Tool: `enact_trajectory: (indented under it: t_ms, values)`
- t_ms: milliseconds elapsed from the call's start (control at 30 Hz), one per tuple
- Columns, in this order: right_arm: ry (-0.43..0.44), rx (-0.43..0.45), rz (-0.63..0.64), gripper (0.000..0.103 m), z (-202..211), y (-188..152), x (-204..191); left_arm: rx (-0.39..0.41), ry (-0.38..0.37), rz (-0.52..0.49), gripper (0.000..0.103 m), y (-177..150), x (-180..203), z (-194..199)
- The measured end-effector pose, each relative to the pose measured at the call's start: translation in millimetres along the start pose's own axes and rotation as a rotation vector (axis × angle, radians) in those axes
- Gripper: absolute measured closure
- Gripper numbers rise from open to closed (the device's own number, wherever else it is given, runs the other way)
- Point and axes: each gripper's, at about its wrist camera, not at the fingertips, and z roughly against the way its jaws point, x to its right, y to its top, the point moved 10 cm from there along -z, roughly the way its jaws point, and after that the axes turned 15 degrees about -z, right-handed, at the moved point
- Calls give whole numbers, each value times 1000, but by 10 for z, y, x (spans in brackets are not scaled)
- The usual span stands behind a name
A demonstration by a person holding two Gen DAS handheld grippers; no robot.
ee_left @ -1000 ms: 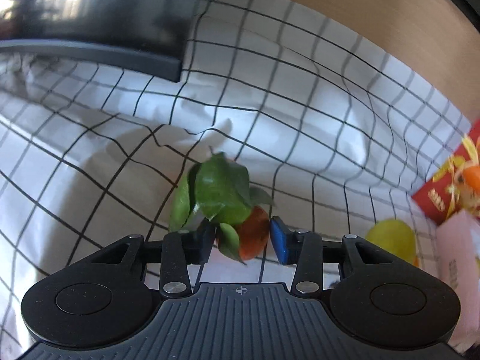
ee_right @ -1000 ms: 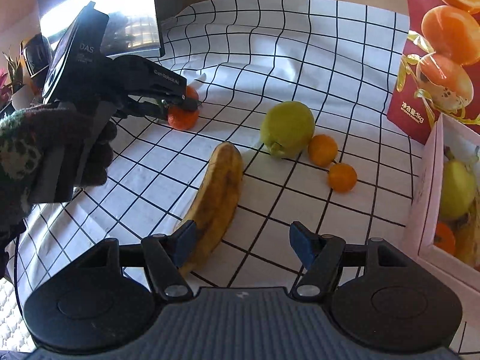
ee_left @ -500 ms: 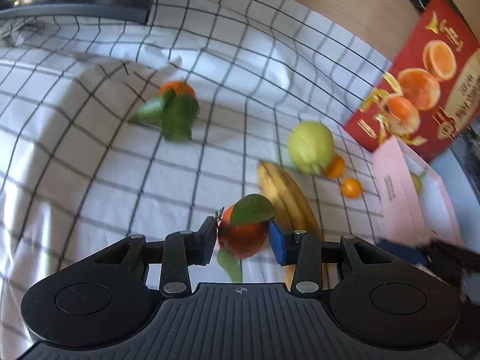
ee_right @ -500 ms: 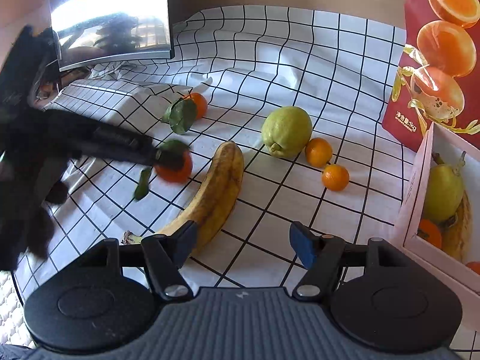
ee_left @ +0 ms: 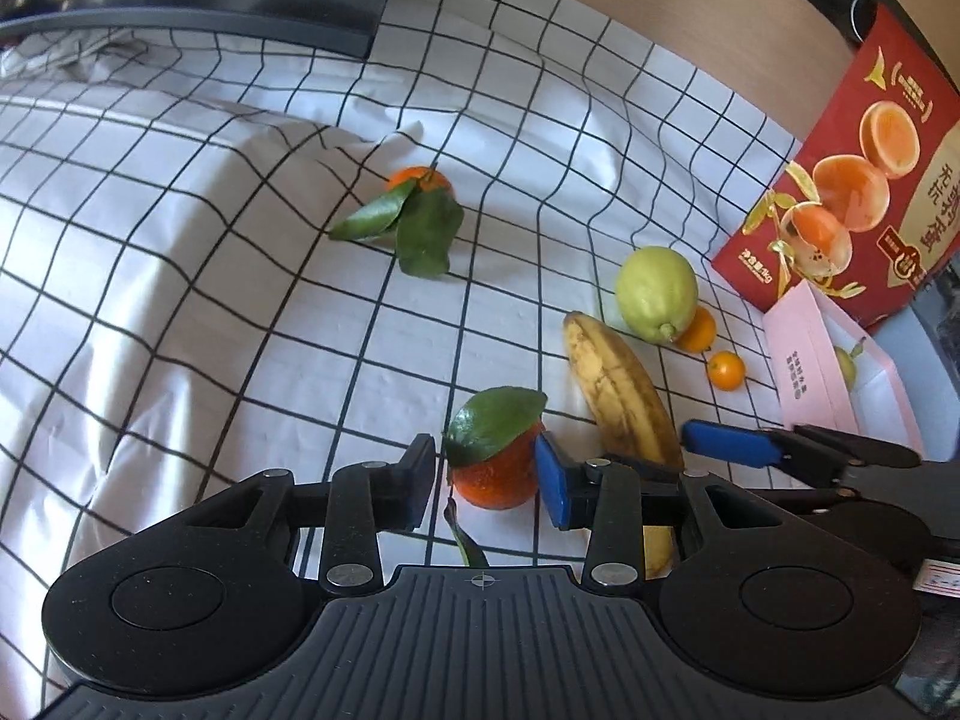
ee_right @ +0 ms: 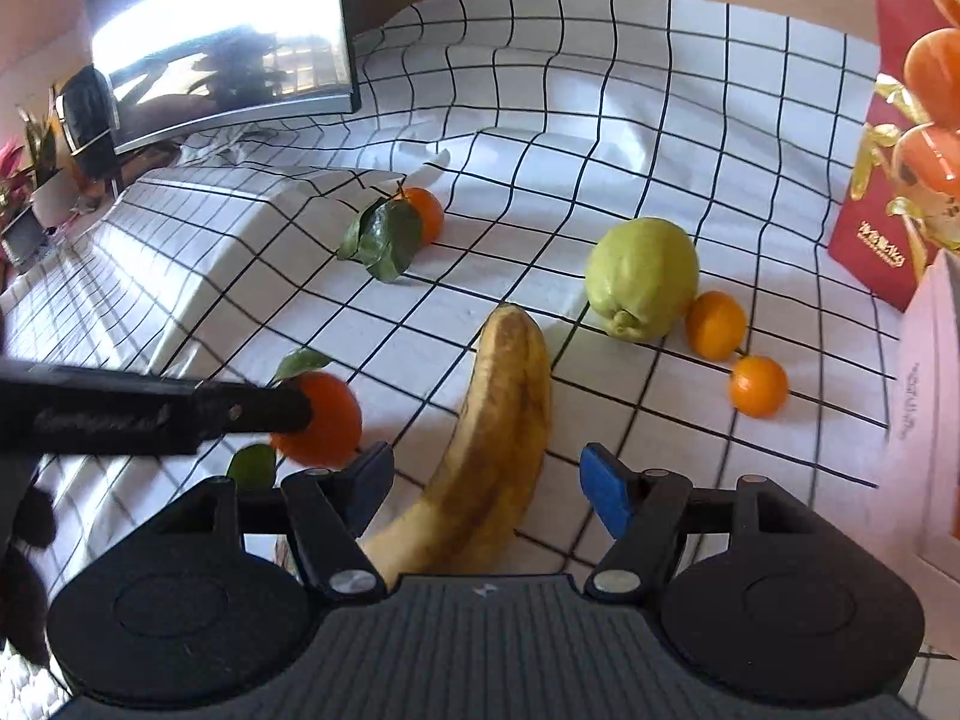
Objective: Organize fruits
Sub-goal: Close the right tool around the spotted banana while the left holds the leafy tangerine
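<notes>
My left gripper (ee_left: 486, 477) has its jaws apart around a leafy tangerine (ee_left: 498, 471) that rests on the checked cloth; gaps show on both sides. It also shows in the right wrist view (ee_right: 327, 414). My right gripper (ee_right: 486, 486) is open and straddles the near end of a spotted banana (ee_right: 498, 438), not closed on it. A second leafy tangerine (ee_left: 420, 183) lies farther back. A green lemon (ee_left: 657, 291) and two small oranges (ee_left: 726, 369) lie to the right.
A pink open box (ee_left: 840, 372) holding fruit stands at the right, with a red orange-printed carton (ee_left: 852, 180) behind it. A dark monitor (ee_right: 222, 48) stands at the back left. The cloth (ee_left: 180, 300) is raised and wrinkled on the left.
My left gripper carried the leafy tangerine from the back toward the banana, set it on the cloth and opened. My right gripper moved forward over the banana's near end.
</notes>
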Motion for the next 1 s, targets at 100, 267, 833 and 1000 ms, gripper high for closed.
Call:
enact_trajectory:
  t_ms: [100,267,833,1000]
  values:
    - [18,-23,3,34,-36,-26,-33,28,-10,48,63,11,-55,45]
    - [40,-56,-16,53,-9,-124,49,99,-11,135,63,115,-190,152]
    - [31,-77,8,67,747,-663,523,-15,78,-294,63,119,313,-27]
    - [20,-62,13,57,738,-710,529,-20,137,-320,63,139,254,-83]
